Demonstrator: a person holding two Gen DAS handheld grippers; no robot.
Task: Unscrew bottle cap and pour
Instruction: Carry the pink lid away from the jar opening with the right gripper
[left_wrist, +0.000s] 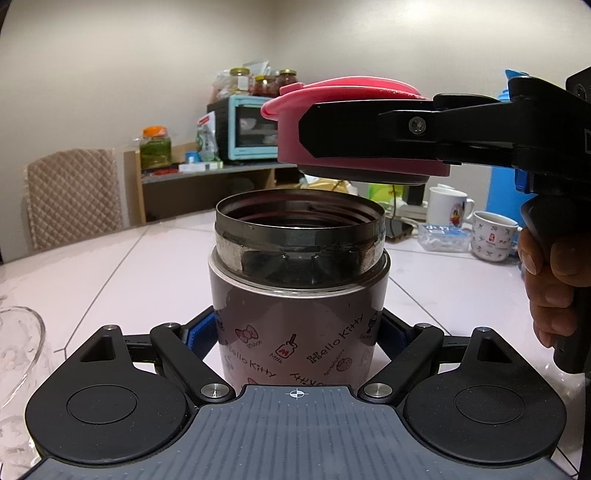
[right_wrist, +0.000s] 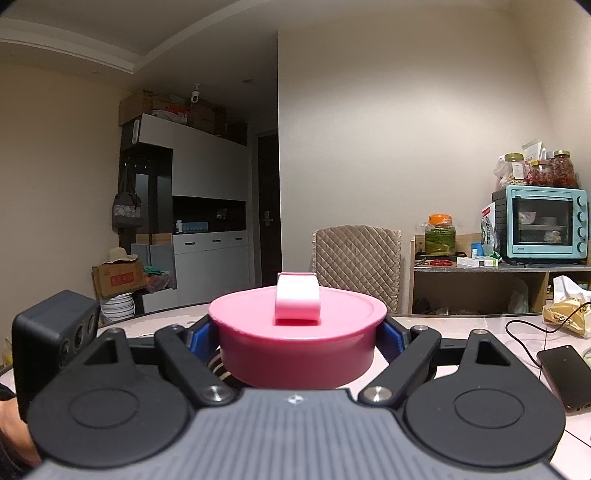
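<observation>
"Hello Kitty" flask (left_wrist: 295, 325) stands uncapped; pink cap (left_wrist: 354, 122) held above.

The left gripper (left_wrist: 297, 332) reaches forward low and level, its two blue-padded fingers (left_wrist: 201, 334) closed against opposite sides of the Hello Kitty flask (left_wrist: 295, 314), gripping its lower body. The right gripper (right_wrist: 297, 341) is held higher and level, its blue pads (right_wrist: 391, 338) clamped on either side of the pink lid (right_wrist: 297, 332). In the left wrist view it comes in from the right, with the person's right hand (left_wrist: 546, 277) wrapped around its black handle.
</observation>
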